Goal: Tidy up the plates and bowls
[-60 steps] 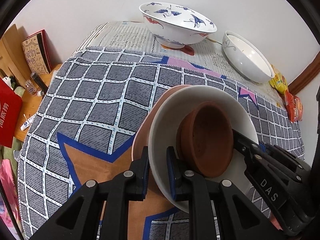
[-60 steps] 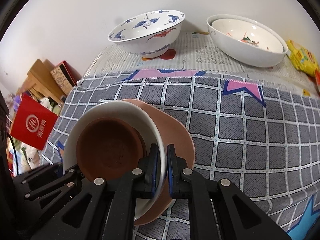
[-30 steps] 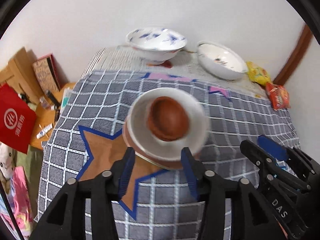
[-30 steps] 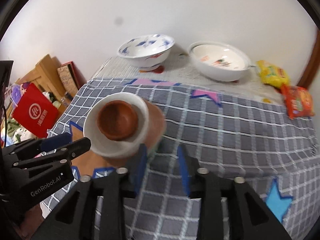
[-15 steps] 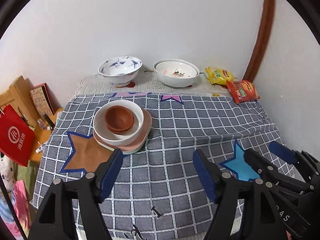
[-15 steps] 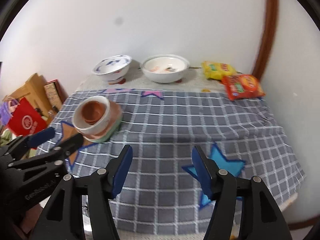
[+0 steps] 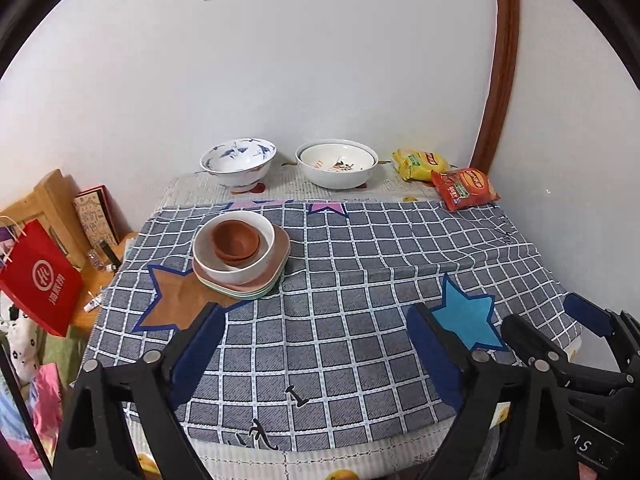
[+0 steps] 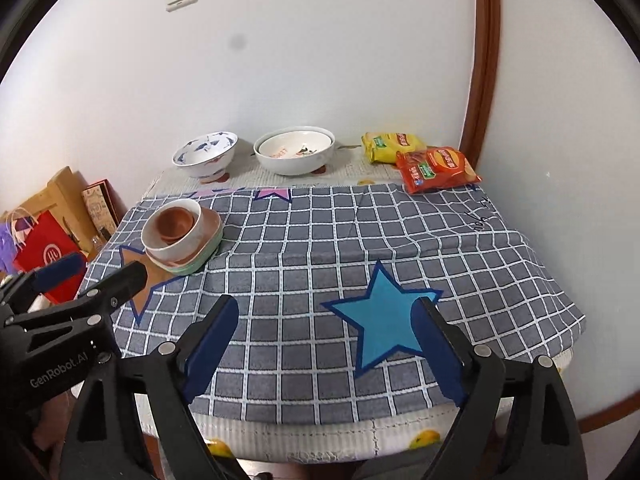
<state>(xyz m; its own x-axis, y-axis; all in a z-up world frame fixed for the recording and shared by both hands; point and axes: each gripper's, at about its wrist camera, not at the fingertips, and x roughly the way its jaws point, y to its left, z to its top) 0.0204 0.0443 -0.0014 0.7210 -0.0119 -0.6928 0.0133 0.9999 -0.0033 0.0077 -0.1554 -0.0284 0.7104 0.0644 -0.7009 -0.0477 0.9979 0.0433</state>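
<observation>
A stack stands on the left of the checked tablecloth: brown clay bowls (image 7: 236,240) nested in a white bowl (image 7: 236,270), on a pink plate (image 7: 280,250) over a pale green plate (image 7: 256,293). The stack also shows in the right wrist view (image 8: 176,236). My left gripper (image 7: 316,328) is open and empty, held back over the table's near edge. My right gripper (image 8: 326,320) is open and empty, also over the near edge. Both are well apart from the stack.
A blue-patterned bowl (image 7: 239,162) and a large white bowl (image 7: 337,165) stand at the back by the wall. Yellow (image 7: 419,163) and red (image 7: 464,188) snack packets lie at the back right. A red bag (image 7: 38,280) and boxes stand left of the table.
Both grippers let go of the white bowl's rim, opened wide and pulled back and up from the stack to the table's near edge. The stack stays in place.
</observation>
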